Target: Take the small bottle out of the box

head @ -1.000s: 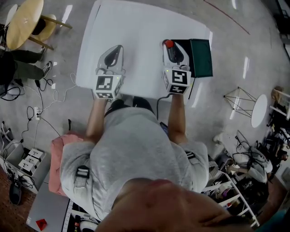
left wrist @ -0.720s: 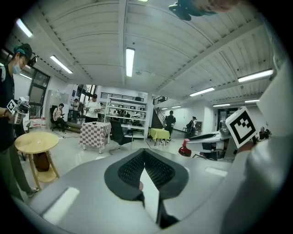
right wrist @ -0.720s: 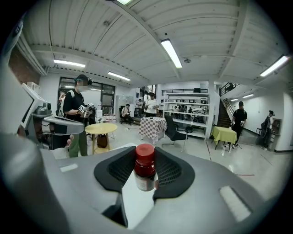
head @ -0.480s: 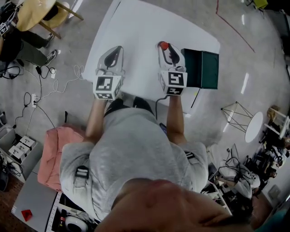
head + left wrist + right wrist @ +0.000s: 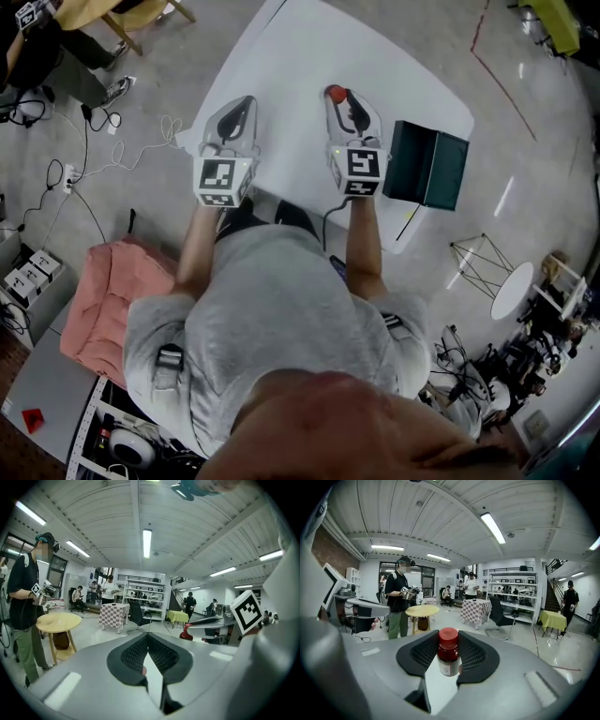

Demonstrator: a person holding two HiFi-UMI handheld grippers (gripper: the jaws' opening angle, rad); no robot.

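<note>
White table (image 5: pixel 291 66), pink cloth (image 5: pixel 98 305), round wooden table (image 5: pixel 57 620)

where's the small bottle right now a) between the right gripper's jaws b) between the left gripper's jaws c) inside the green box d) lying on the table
a: the right gripper view shows the red-capped small bottle clamped between the jaws of the right gripper.

Print on small bottle (image 5: pixel 448 653) illegible
</note>
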